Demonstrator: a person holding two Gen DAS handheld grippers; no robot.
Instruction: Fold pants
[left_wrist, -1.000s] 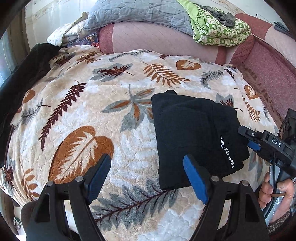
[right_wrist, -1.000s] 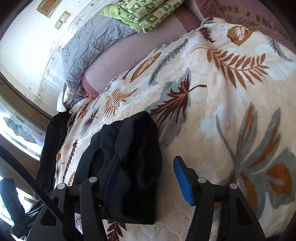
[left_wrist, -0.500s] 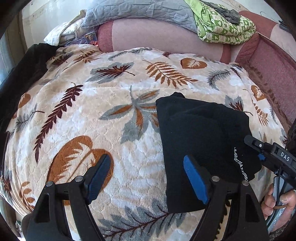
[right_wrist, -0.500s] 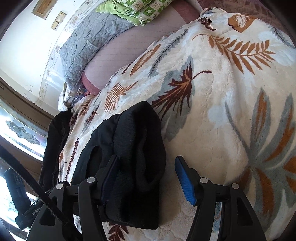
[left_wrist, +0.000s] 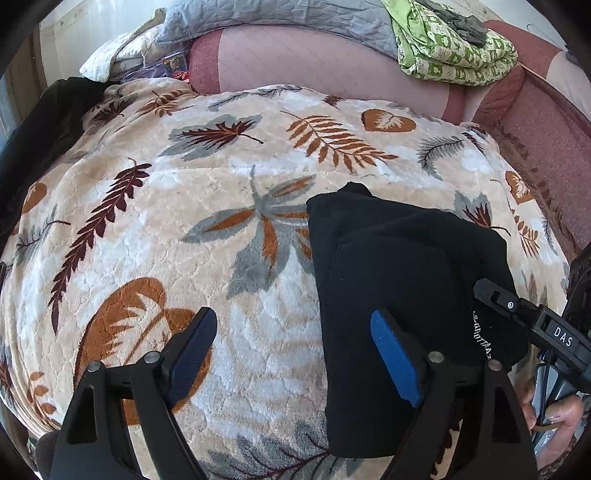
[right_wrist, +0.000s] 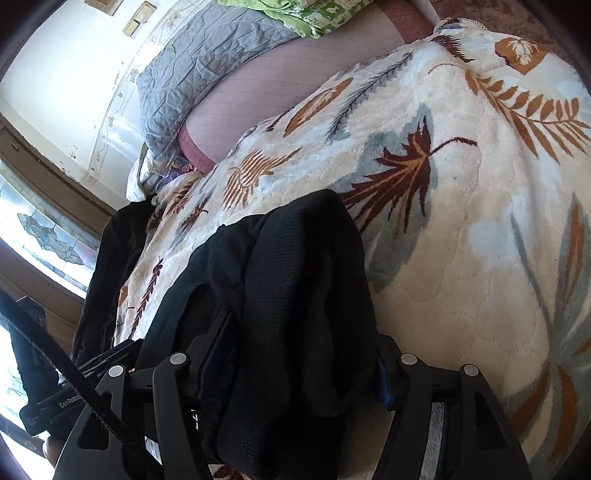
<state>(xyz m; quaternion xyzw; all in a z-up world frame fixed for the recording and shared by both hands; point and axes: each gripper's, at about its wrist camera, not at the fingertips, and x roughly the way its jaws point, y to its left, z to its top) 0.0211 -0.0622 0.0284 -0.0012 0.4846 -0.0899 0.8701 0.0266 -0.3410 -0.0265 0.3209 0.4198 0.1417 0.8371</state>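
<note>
The folded black pants (left_wrist: 402, 266) lie on the leaf-patterned blanket (left_wrist: 155, 229), toward its near right part, close to the near edge. In the right wrist view their near end fills the gap between the tongs, and the blue pads (right_wrist: 382, 384) are almost wholly covered by cloth, so I cannot tell whether the pads press on the fabric or merely flank it. The right gripper (right_wrist: 295, 373) stands with its jaws apart around the pants (right_wrist: 295, 295). The near edge of the blanket is cut off by both cameras. A dark garment (left_wrist: 40, 133) at the blanket's far left edge is too shadowed to identify.

The left gripper (left_wrist: 293, 354) has its jaws spread wide; they have just been opening further. Its left finger (left_wrist: 192, 347) is over bare blanket, its right one over the left edge of the pants, with mostly blanket in the gap and nothing pinched.

Compared with a second ago, the pants sit larger and lower in both views, and the right tongs, then beside the bundle with one pad clear of it, now straddle it. The right jaws have been widening slightly.

White lettering on the pants (left_wrist: 482, 338) is partly covered and unreadable as a word. The right tool, seen from the left wrist, bears a label reading "DAS" (left_wrist: 563, 341). A hand (left_wrist: 557, 417) holds that tool at the right margin. The left tool, seen from the right wrist, shows "GenRobo" (right_wrist: 70, 402), cut off.
</note>
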